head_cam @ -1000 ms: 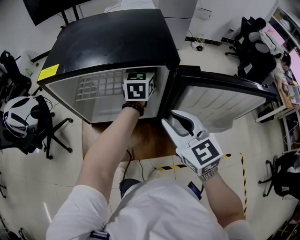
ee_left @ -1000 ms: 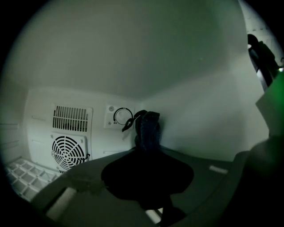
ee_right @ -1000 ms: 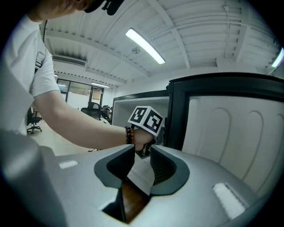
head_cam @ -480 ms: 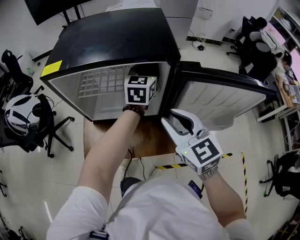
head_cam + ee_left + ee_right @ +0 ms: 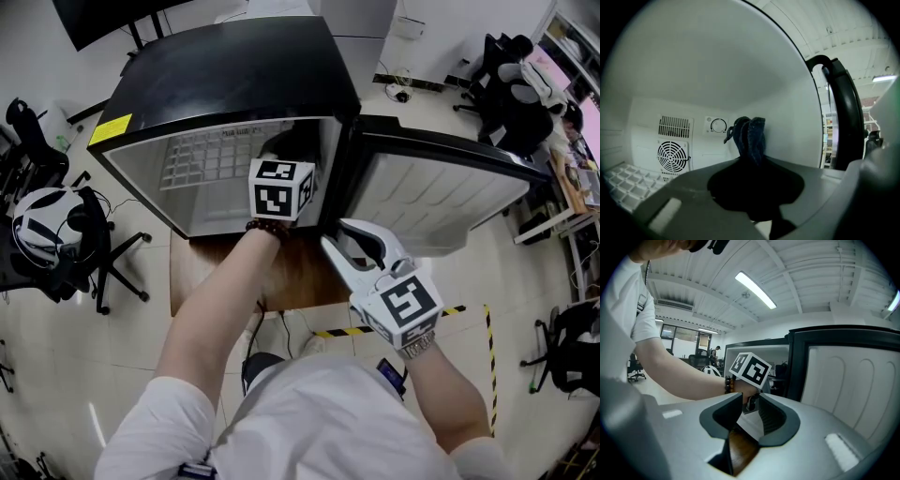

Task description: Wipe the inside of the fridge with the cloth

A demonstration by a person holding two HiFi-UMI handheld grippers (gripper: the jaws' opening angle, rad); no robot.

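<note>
Head view overhead, gripper views seemingly level, all sharing fridge [image 5: 225, 84]

I am in an office-like lab room. Around the small black fridge [image 5: 234, 75] lie pale floor tiles [image 5: 56, 375]. A swivel chair [image 5: 111, 267] stands to its left and a dark screen [image 5: 98, 17] behind it. Yellow-black hazard tape [image 5: 349, 334] marks the floor in front. A strip light [image 5: 756, 290] runs across the ribbed white ceiling.
</note>
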